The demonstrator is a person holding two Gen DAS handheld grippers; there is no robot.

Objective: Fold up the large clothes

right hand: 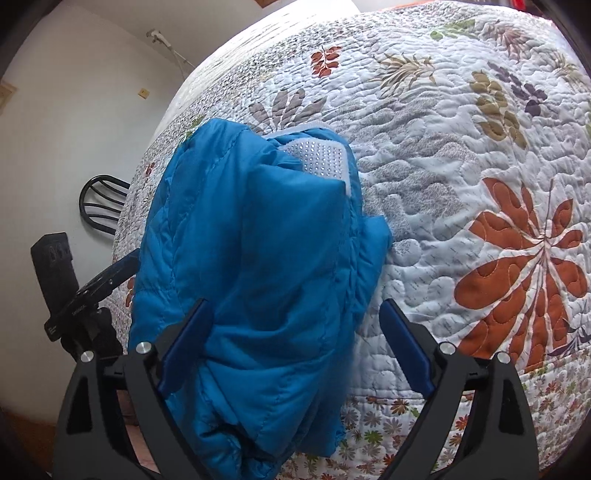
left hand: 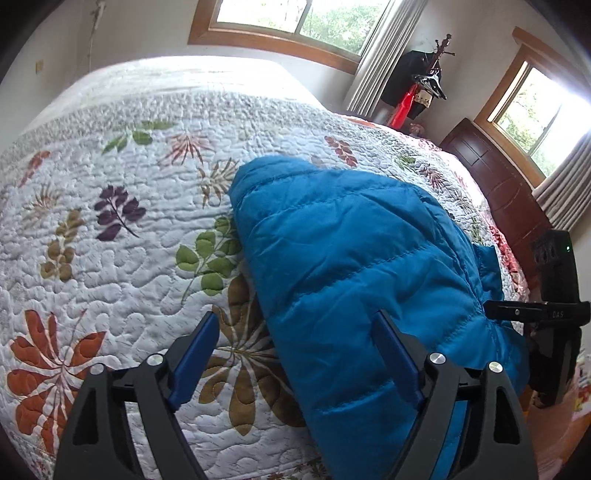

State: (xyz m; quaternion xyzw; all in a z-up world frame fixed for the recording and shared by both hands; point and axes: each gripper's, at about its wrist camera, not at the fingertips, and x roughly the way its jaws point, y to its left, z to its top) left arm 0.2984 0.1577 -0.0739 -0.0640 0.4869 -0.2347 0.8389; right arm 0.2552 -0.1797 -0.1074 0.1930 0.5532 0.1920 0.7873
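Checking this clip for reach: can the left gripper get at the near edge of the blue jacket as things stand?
Probably yes. The left gripper has its jaws open, and the blue jacket lies uncovered on the quilt with its edge already between them.

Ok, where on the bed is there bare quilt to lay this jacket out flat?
The quilt is bare from the blue jacket to the far edge under the window. The near edge is crowded: the jacket hangs over it between both open grippers, left and right.
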